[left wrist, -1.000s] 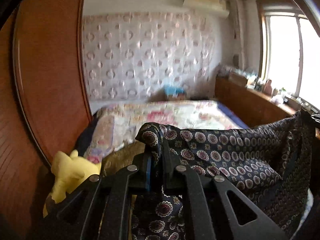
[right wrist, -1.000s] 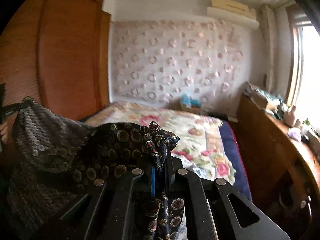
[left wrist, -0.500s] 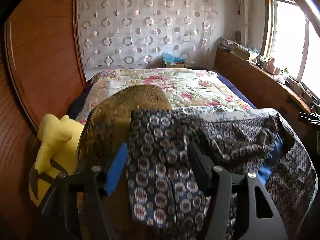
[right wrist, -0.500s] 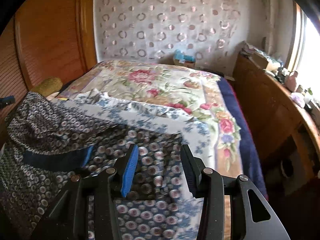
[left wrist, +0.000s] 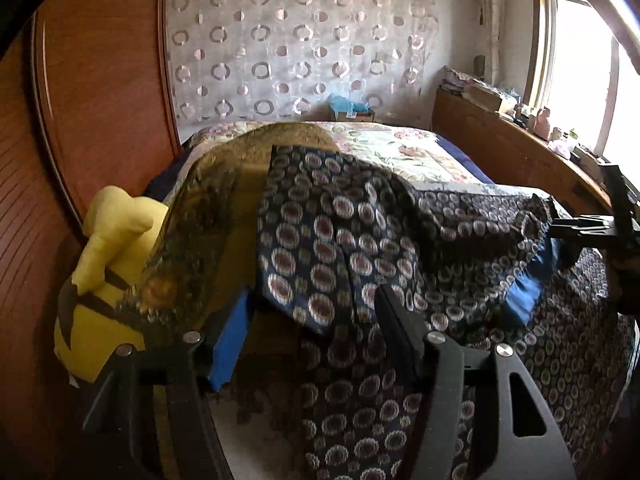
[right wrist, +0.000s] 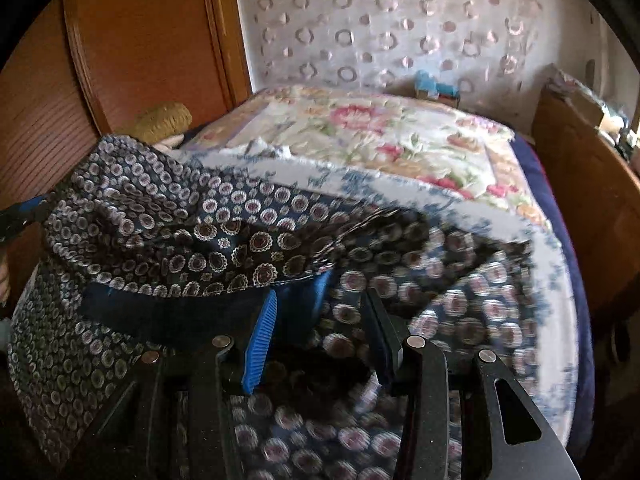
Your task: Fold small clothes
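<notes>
Two sets of fingers, both let go, and the patterned garment (left wrist: 360,240) is down on the bed (left wrist: 420,152).

Left wrist view first: my left fingers (left wrist: 312,332) stand parted, having just sprung apart, blue pad on one side, dark pad on the other. A folded edge of the dark, medallion-printed cloth droops between them, but neither pad presses on it. The garment spreads away to the right, a blue lining strip (left wrist: 528,284) showing at its fold. A yellow plush toy (left wrist: 108,264) sits off to the left against the wooden headboard (left wrist: 100,80), with a mustard-coloured cushion (left wrist: 224,184) just beside the cloth. My other gripper pokes in at the far right edge.

Right wrist view now: my right fingers (right wrist: 320,328) are released too, jaws just opened, hovering over the same garment (right wrist: 180,232). Its folded flap lies ahead and to the left, blue lining peeking beneath. Beyond it, the floral quilt (right wrist: 360,136) covers the bed.
</notes>
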The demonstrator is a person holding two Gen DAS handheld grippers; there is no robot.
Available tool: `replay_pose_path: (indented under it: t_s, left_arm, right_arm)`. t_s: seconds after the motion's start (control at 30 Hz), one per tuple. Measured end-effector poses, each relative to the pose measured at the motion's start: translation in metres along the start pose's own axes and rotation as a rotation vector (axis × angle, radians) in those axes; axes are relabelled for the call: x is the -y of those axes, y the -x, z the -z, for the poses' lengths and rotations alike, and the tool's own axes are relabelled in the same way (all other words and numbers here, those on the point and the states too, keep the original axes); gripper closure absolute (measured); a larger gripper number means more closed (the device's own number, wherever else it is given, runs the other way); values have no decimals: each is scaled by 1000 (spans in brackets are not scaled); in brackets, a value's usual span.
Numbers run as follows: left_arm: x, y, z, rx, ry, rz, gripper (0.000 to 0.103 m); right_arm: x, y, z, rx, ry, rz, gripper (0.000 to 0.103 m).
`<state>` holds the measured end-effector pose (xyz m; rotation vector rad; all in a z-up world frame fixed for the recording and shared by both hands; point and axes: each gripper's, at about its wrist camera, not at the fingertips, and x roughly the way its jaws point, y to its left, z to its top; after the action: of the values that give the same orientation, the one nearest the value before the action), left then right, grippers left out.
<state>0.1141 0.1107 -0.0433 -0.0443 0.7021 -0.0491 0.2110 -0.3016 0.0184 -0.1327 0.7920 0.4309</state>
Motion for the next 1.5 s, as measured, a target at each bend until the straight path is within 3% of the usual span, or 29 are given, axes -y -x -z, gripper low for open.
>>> replay_pose_path:
  t_s: [0.2, 0.33, 0.6, 0.73, 0.9, 1.07, 1.1, 1.23, 1.3, 1.43, 1.5]
  left_arm:
    - [1, -6, 8, -9, -2, 7, 40]
    - [2, -8, 5, -7, 15, 16, 40]
    - [0, -1, 2, 25, 31, 12, 40]
    - [0, -2, 3, 28, 21, 9, 41]
    - [1, -6, 2, 22, 19, 13, 54]
    - [-2, 1, 4, 45, 29, -3, 92]
    - [-2, 3, 4, 49, 30, -1, 95]
    - [2, 10, 5, 62, 13, 0, 99]
    - [4, 13, 7, 68, 2, -2, 100]
    - [8, 24, 11, 87, -1, 4, 100]
    - [10, 31, 15, 97, 5, 9, 100]
  right_arm:
    - [10, -18, -10, -26, -39, -31, 58]
    - [2, -22, -5, -34, -14, -49, 98]
    - [-12, 47, 19, 135, 3, -100, 101]
    - [-17, 77, 44, 179, -4, -116, 101]
    - [-18, 82, 80, 146, -45, -136, 101]
    - [-24, 86, 108, 95, -49, -140, 101]
    - [-25, 90, 112, 94, -49, -137, 101]
    - [-26, 104, 117, 102, -33, -113, 100]
    - [-26, 116, 116, 121, -25, -91, 94]
    - [-24, 139, 114, 177, -25, -11, 59]
    - [-19, 144, 110, 200, -32, 1, 57]
